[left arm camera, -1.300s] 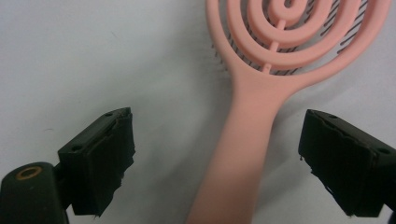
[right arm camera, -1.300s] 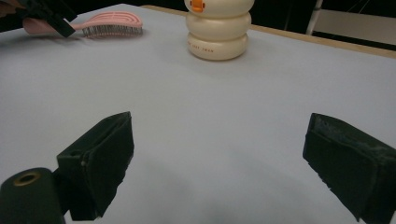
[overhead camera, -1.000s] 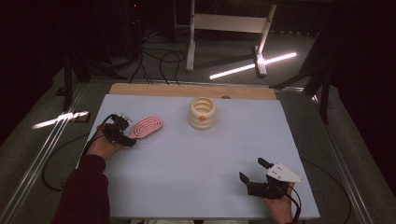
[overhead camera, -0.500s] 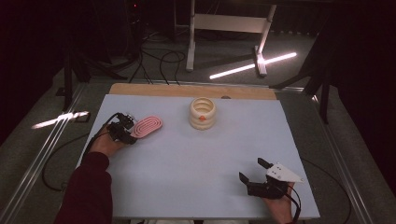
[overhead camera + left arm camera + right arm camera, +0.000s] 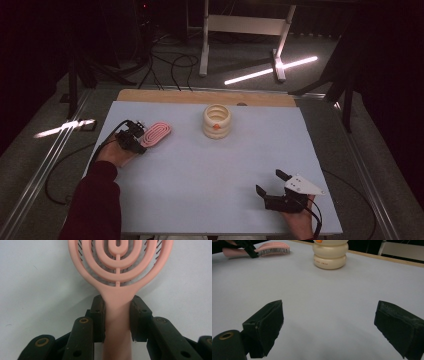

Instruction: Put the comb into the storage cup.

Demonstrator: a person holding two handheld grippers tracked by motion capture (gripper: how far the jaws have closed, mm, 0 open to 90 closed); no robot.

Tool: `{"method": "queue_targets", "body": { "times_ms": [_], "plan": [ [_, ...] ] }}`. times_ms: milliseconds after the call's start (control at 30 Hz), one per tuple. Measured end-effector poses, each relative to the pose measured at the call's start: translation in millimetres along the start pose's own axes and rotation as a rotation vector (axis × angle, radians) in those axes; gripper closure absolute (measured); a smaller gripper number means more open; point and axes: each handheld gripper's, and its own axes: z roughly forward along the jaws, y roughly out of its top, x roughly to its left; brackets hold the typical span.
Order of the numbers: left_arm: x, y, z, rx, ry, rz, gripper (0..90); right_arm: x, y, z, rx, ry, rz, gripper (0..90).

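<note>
The pink hairbrush (image 5: 156,134) lies bristles down at the far left of the grey table mat (image 5: 200,180). Its handle is clamped between the pads of the left gripper (image 5: 117,315), whose jaws have just been closing onto it. The right gripper (image 5: 272,189) is held at the near right, jaws wide apart with nothing between them. A cream ringed container (image 5: 217,121) stands far centre, well apart from the brush.

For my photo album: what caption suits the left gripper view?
Left gripper clamped on the handle of a pink hairbrush lying on the pale table.
</note>
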Motion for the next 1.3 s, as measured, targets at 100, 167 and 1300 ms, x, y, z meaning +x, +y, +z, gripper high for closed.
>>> {"method": "queue_targets", "body": {
  "times_ms": [100, 167, 1300],
  "plan": [
    [-0.8, 0.0, -0.3, 0.000, 0.005, 0.000, 69.3, -0.1, -0.1, 0.0, 0.001, -0.001, -0.001, 8.7],
    [-1.2, -0.2, -0.8, 0.001, 0.013, 0.001, 69.5, -0.2, -0.1, -0.2, 0.001, -0.002, 0.001, 8.7],
    [-7.8, -10.1, -28.7, -0.061, 0.054, -0.007, 69.6, -0.1, -0.3, 0.0, 0.003, 0.000, 0.002, 8.7]
  ]
}}
